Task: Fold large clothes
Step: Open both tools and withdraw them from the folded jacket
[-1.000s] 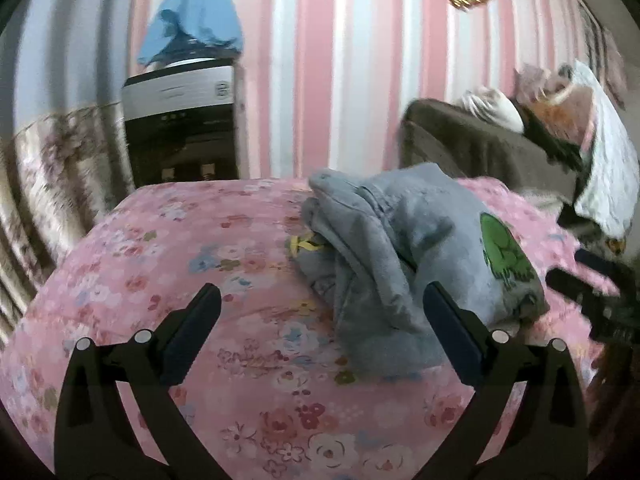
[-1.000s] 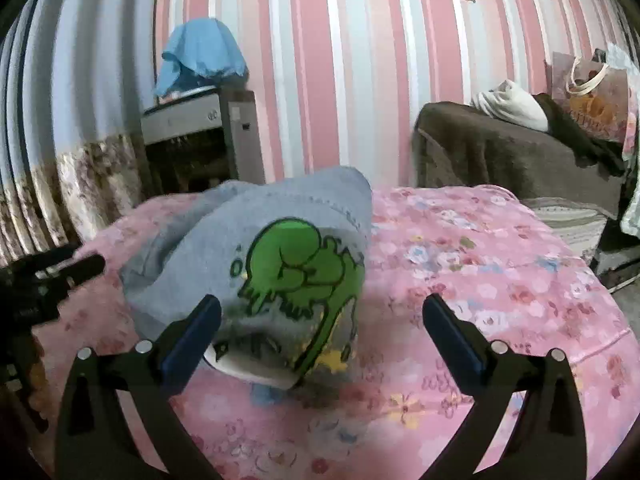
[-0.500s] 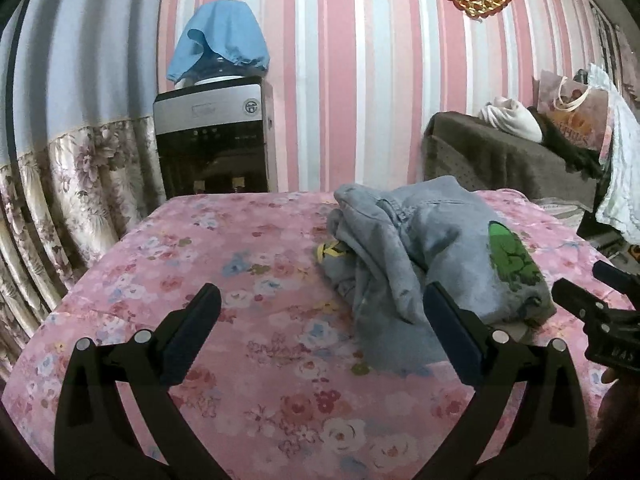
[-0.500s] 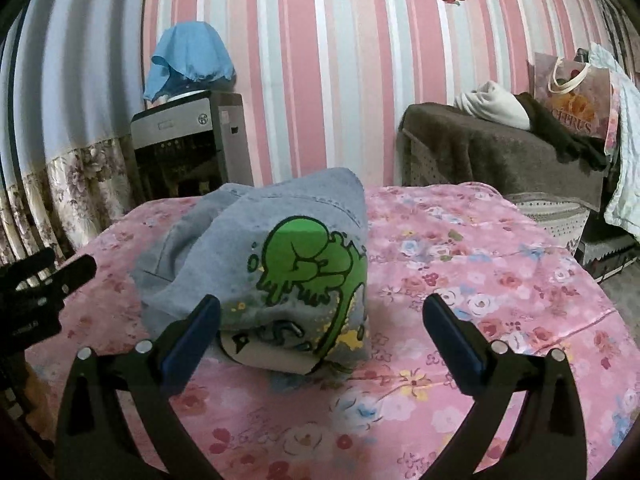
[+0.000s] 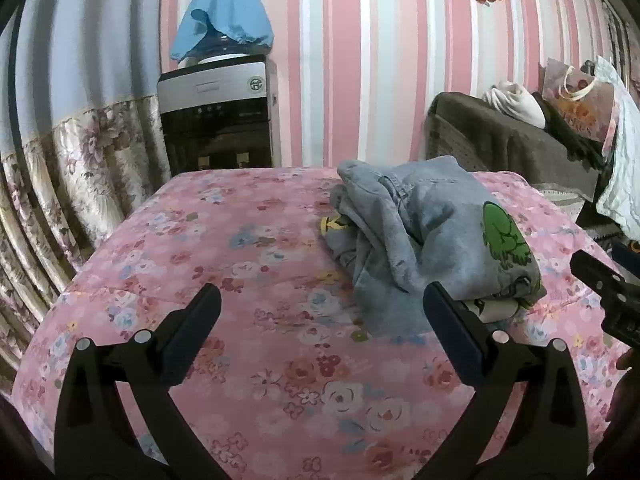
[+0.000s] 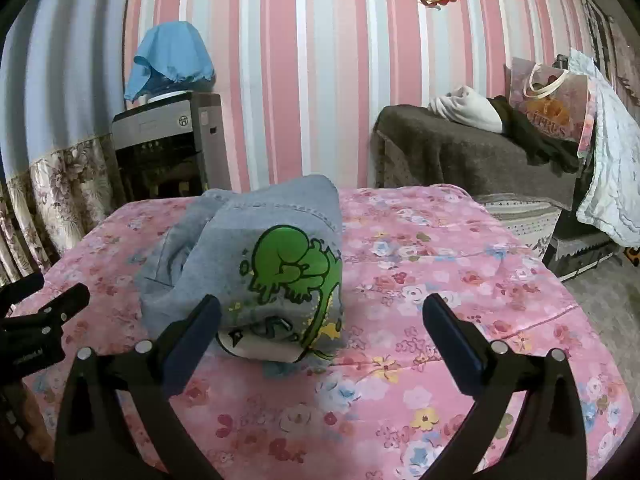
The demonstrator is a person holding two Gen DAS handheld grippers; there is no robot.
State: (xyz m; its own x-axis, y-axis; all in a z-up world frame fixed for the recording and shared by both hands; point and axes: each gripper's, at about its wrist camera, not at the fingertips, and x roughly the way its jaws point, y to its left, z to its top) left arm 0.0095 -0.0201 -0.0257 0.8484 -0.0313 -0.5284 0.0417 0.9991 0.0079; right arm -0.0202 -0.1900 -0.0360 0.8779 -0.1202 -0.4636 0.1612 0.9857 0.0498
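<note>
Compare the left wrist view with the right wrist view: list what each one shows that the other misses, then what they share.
Only the left wrist view shows the grey garment's rumpled, bunched side and a yellow bit tucked at its edge.

Only the right wrist view shows the green cartoon print face-on and bare floor beside the table.

Both show the pink floral cover, the water dispenser under a blue cloth, the striped wall, and each other's gripper: right gripper, left gripper, both with jaws open and empty.
</note>
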